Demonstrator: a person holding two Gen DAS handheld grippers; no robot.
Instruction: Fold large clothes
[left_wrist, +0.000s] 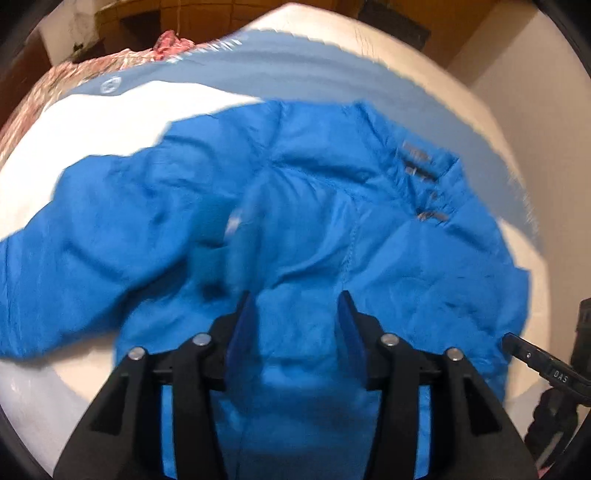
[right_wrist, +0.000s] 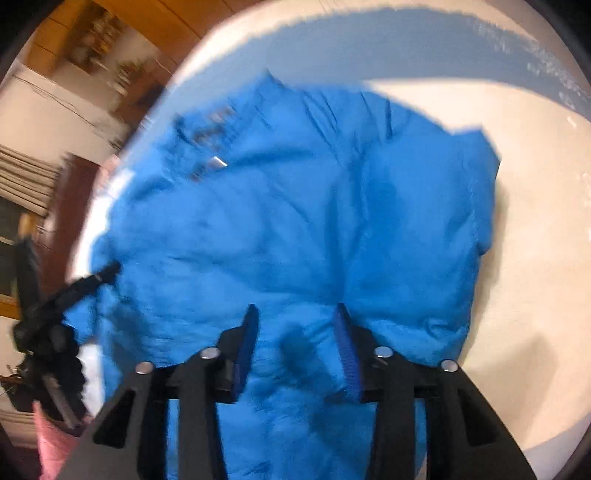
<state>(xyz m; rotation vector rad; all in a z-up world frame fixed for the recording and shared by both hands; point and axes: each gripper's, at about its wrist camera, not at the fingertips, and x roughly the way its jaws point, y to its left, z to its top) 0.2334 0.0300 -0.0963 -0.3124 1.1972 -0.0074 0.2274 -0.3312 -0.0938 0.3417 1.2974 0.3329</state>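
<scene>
Both our grippers hang nearest the lenses, pointing steeply down at the jacket. Our left gripper has its blue pads parted to a middling width; fabric shows in the gap, but the pads do not press on it, so we judge it holds nothing. Our right gripper stands the same way, part open, cloth below and between the pads, nothing pinched. Neither view is sharp, so a light brush of pad on fabric cannot be ruled out.

That jacket, bright blue and puffy, lies spread on the bed, which wears a white sheet with a broad grey-blue band across its far side. In the left view a sleeve runs out to the left, and the collar with dark labels sits far and right. In the right view the collar area lies far and left, and the jacket's right edge ends well short of the sheet's right side. A patterned red cloth lies at the far left of the bed.

We take the near hem to lie under both grippers, side by side, because a wide garment needs two holds to lift an edge evenly. Each gripper shows at the edge of the other's view: the right one low at the right, the left one low at the left. The jacket looks mostly unfolded, with the sleeve loose, so we judge folding is at an early stage.
</scene>
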